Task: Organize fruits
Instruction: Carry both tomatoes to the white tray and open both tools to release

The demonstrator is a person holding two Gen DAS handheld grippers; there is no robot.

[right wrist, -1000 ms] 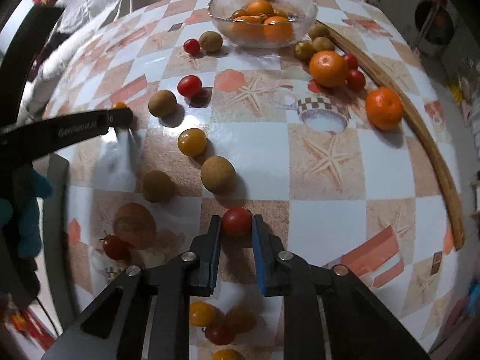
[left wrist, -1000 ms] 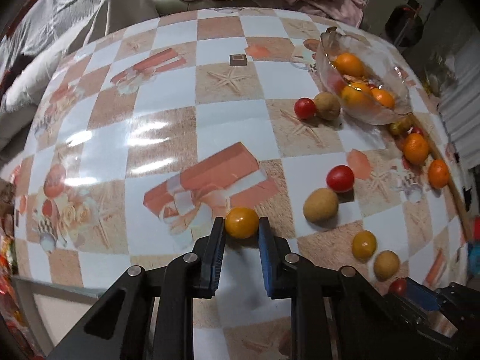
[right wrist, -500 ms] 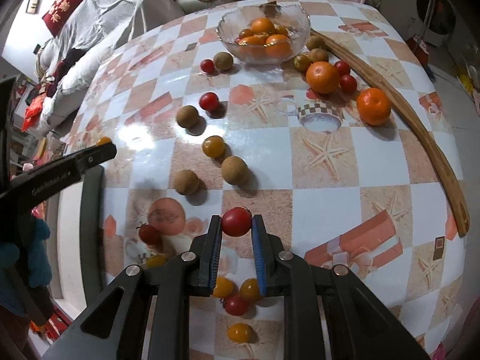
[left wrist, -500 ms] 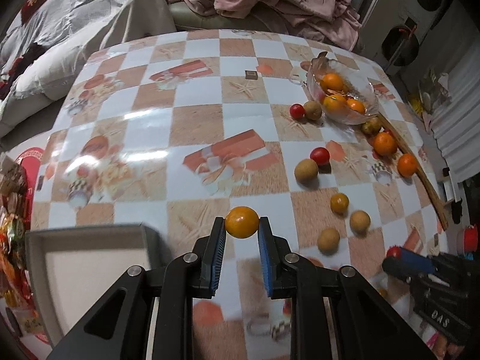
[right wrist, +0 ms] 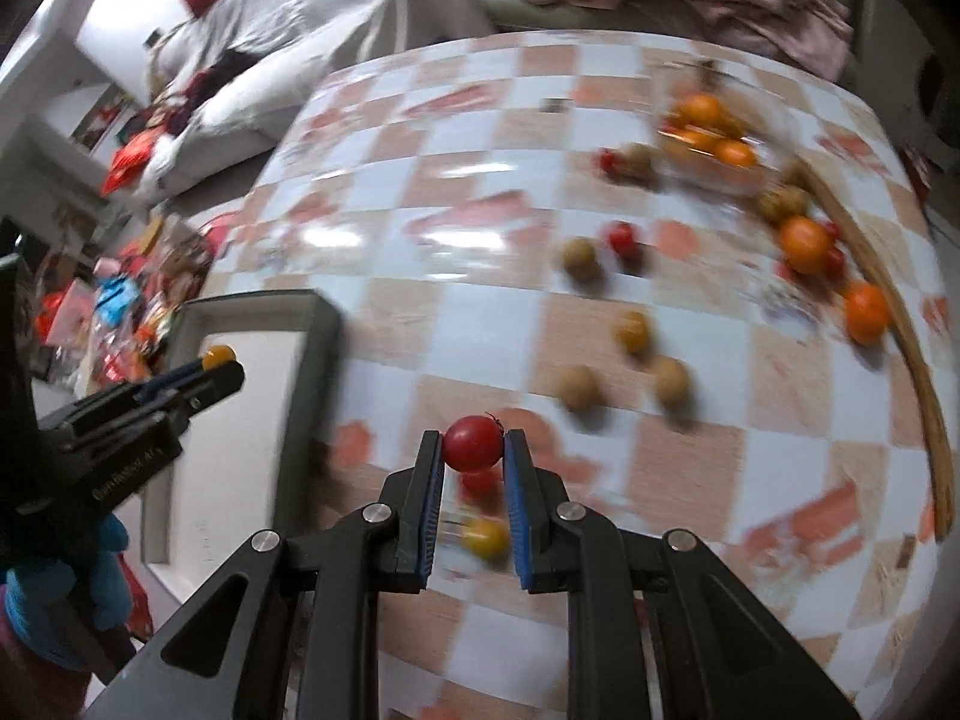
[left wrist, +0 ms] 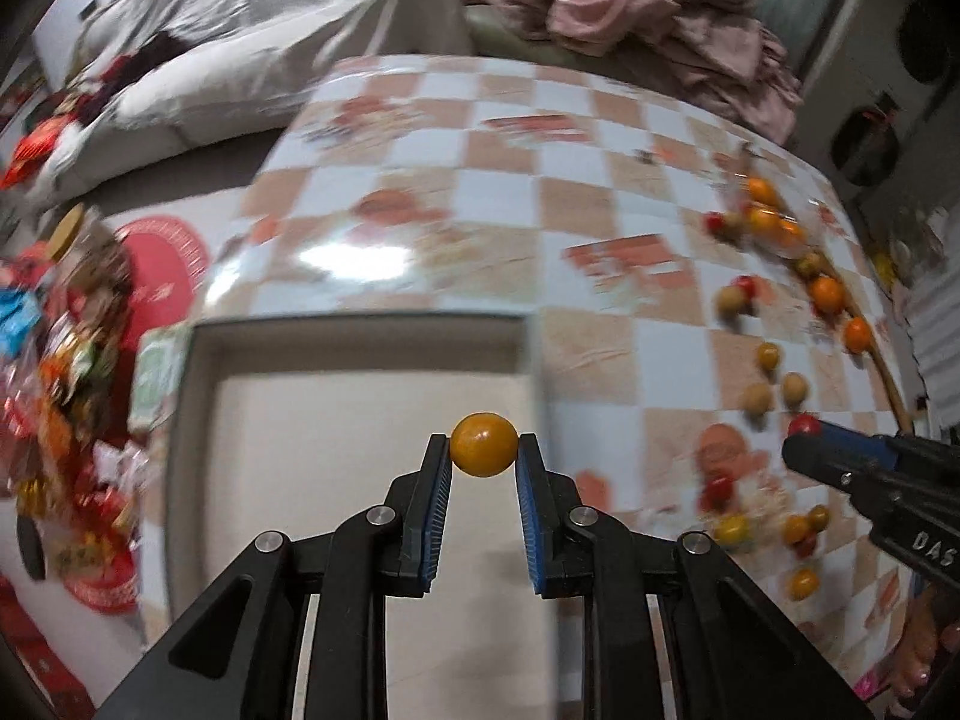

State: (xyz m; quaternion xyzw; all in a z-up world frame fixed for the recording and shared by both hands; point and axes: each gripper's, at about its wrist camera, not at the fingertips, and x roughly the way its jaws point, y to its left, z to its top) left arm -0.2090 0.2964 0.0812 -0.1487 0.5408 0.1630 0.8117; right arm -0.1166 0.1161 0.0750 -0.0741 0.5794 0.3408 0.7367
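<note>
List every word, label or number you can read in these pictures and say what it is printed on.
"DAS": white letters on the black body of the right gripper, cut off at the picture's edge.
White lettering on the black body of the left gripper: too blurred to read.
Print on the snack packets beside the tray: too blurred to read.

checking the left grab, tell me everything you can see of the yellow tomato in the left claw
The yellow tomato is small, round, smooth and glossy, orange-yellow with a bright highlight on top. It sits pinched at the very tips of the left claw, one blue ribbed pad on each side, held in the air above the grey tray. Nothing else touches it.
</note>
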